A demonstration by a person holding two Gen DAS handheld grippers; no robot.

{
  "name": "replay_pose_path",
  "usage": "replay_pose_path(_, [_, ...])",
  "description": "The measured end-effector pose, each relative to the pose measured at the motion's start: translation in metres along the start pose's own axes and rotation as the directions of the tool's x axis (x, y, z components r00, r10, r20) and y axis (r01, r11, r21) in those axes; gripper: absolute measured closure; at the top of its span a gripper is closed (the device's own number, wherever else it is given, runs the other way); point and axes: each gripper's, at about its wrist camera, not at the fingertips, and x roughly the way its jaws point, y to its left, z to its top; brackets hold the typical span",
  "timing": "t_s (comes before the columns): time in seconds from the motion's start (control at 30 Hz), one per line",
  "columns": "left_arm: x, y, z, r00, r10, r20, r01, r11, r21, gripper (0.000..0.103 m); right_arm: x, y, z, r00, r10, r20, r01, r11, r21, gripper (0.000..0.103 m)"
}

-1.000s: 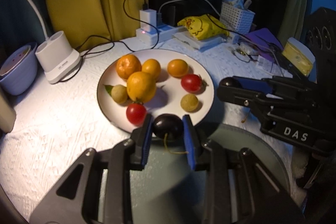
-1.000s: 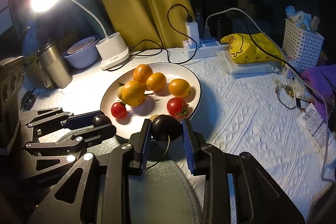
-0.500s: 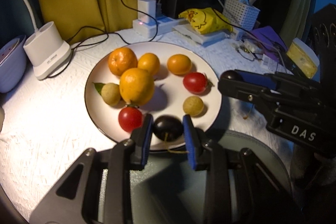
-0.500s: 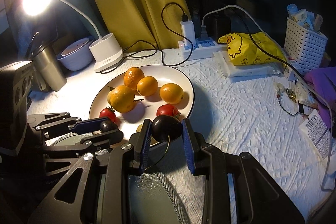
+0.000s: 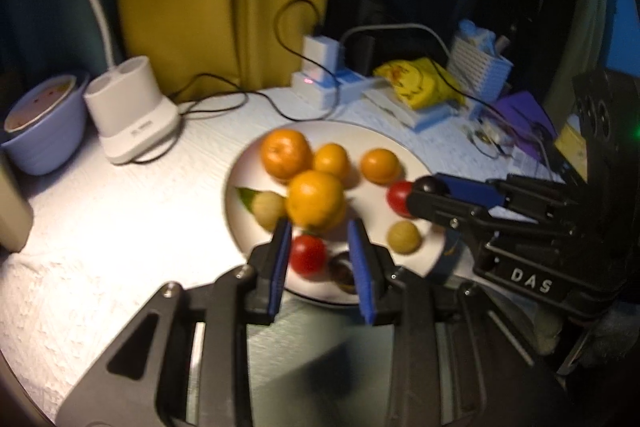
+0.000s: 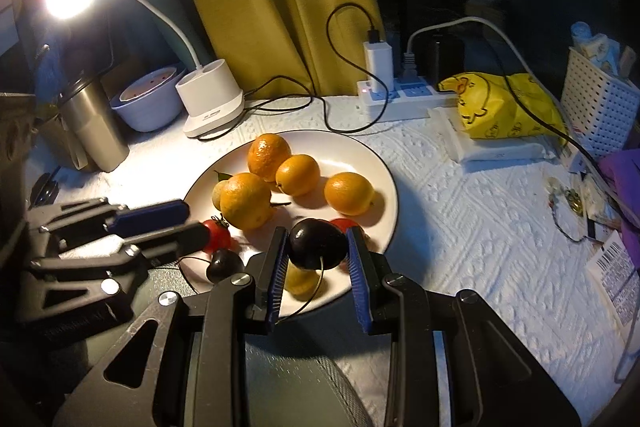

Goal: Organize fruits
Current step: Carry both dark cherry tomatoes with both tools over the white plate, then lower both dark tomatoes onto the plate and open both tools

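Over the near edge of the white plate (image 6: 386, 183), the right tool (image 6: 317, 233) pinches a dark cherry (image 6: 318, 247) between its blue pads, the thin stem curling down below the fruit. From the left wrist view the same tool (image 5: 428, 187) reaches in from the right with the cherry (image 5: 430, 183) at its tip, above the plate's right side, close to a red tomato (image 5: 398, 197).

At the plate's left near edge, the left tool (image 6: 194, 221) has its jaws nearly pressed together, only a slim gap between the pads, and nothing is pinched. A second dark cherry (image 6: 224, 265) lies on the plate just below its tips, stem trailing to the left; in the left wrist view this fruit (image 5: 340, 273) is blurred and partly behind the right-hand finger, beside another red tomato (image 5: 308, 255).

Four oranges (image 6: 244, 201) sit on the plate's far half, three clustered and one apart to the right. A small yellowish fruit (image 5: 404, 237) lies near the right rim and another with a green leaf (image 5: 268, 209) at the left.

On the white textured tabletop (image 6: 460, 227) behind the plate stand a lamp base (image 6: 210, 99), a pale bowl (image 6: 148, 107), a steel tumbler (image 6: 94, 127), a power strip (image 6: 400, 99), a yellow bag (image 6: 504, 107) and a white basket (image 6: 596, 103).
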Motion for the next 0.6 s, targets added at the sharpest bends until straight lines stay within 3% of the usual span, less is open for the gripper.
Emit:
replay_pose_path(0.33, [0.002, 0.031, 0.0, 0.999, 0.046, 0.017, -0.045, 0.997, -0.064, 0.071, 0.028, 0.015, 0.01, 0.999, 0.022, -0.029, -0.023, 0.999, -0.038, 0.072])
replay_pose_path(0.6, [0.006, 0.037, -0.002, 0.999, 0.047, 0.008, -0.046, 0.996, -0.082, 0.061, 0.04, 0.019, 0.009, 0.998, 0.018, -0.052, -0.02, 0.999, -0.049, 0.072])
